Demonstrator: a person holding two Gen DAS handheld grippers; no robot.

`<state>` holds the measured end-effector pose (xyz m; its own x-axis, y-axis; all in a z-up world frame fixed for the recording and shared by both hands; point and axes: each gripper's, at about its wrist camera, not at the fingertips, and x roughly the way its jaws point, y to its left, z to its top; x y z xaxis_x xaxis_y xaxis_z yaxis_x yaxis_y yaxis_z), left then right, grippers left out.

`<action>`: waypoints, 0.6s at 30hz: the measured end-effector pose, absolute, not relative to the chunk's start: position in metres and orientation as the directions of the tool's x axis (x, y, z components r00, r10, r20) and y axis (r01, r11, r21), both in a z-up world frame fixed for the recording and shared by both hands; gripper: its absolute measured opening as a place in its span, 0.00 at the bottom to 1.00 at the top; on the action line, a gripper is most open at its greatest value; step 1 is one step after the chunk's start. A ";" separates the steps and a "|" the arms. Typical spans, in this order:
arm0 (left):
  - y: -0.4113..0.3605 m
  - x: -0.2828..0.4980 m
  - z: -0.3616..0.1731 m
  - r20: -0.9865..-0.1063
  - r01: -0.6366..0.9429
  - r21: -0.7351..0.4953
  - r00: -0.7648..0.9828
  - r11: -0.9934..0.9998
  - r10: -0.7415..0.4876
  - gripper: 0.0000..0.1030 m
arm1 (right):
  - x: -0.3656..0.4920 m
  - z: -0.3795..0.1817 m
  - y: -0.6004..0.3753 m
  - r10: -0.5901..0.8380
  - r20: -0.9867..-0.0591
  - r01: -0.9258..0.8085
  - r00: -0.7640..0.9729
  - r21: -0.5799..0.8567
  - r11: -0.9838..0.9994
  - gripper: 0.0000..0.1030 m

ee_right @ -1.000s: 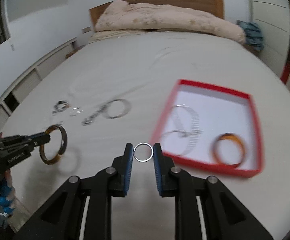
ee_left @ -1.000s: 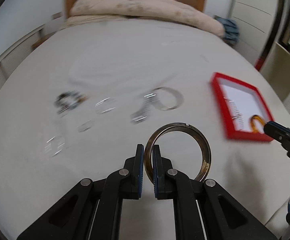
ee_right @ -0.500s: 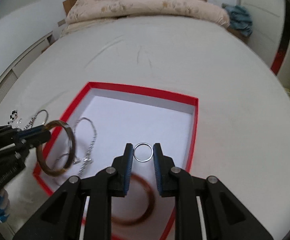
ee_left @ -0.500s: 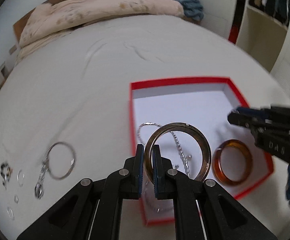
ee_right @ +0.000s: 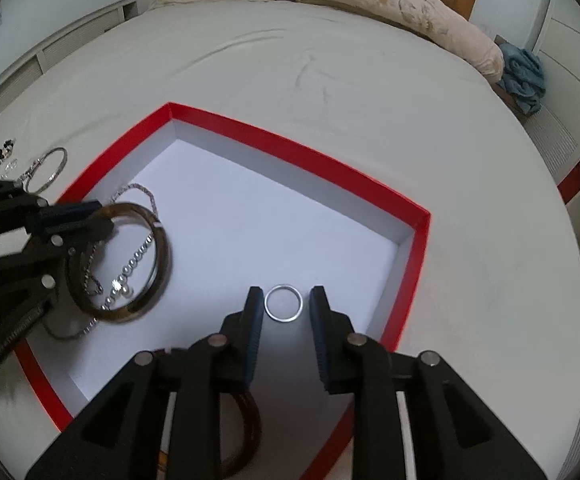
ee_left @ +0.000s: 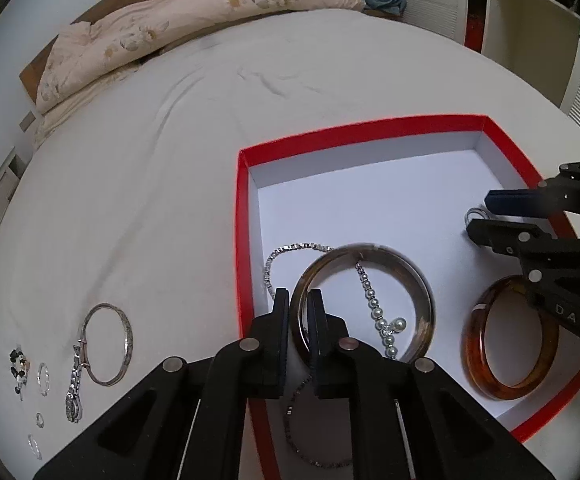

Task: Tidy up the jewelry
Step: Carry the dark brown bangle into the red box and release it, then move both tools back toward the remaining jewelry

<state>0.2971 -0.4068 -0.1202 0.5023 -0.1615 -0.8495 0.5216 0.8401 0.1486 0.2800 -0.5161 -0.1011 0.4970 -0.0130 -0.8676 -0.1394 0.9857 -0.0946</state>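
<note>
My left gripper (ee_left: pixel 299 302) is shut on a dark brown bangle (ee_left: pixel 422 292) and holds it over the left part of the red box (ee_left: pixel 242 240), above a pearl and chain necklace (ee_left: pixel 378 314). My right gripper (ee_right: pixel 286 304) is open over the box's right part; a small silver ring (ee_right: pixel 284 303) sits between its jaws with gaps on both sides. An amber bangle (ee_left: pixel 510 388) lies in the box. The left gripper with its bangle (ee_right: pixel 162 256) also shows in the right wrist view.
On the white bed sheet left of the box lie a silver bangle with a watch-like chain (ee_left: pixel 108 350), several small rings (ee_left: pixel 43 374) and a dark beaded piece (ee_left: pixel 18 364). A pink quilt (ee_left: pixel 194 20) lies at the headboard. Cabinets stand at the right.
Both grippers moved over the red box and lowered toward its floor. My right gripper's jaws widened and no longer press the silver ring. My left gripper still holds the brown bangle.
</note>
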 end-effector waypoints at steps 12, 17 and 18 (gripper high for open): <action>-0.332 0.250 -0.042 -0.806 0.473 -0.004 0.521 0.881 -0.283 0.24 | 0.196 -0.016 -0.512 -0.033 -0.790 -0.002 0.613 -0.043 0.999 0.32; -0.270 0.215 -0.007 -0.796 0.422 0.014 0.554 0.907 -0.246 0.36 | 0.156 0.023 -0.478 0.013 -0.750 0.007 0.662 0.023 1.000 0.32; -0.254 0.207 -0.001 -0.786 0.404 0.024 0.573 0.915 -0.232 0.38 | 0.148 0.027 -0.471 0.022 -0.744 0.003 0.668 0.032 0.999 0.32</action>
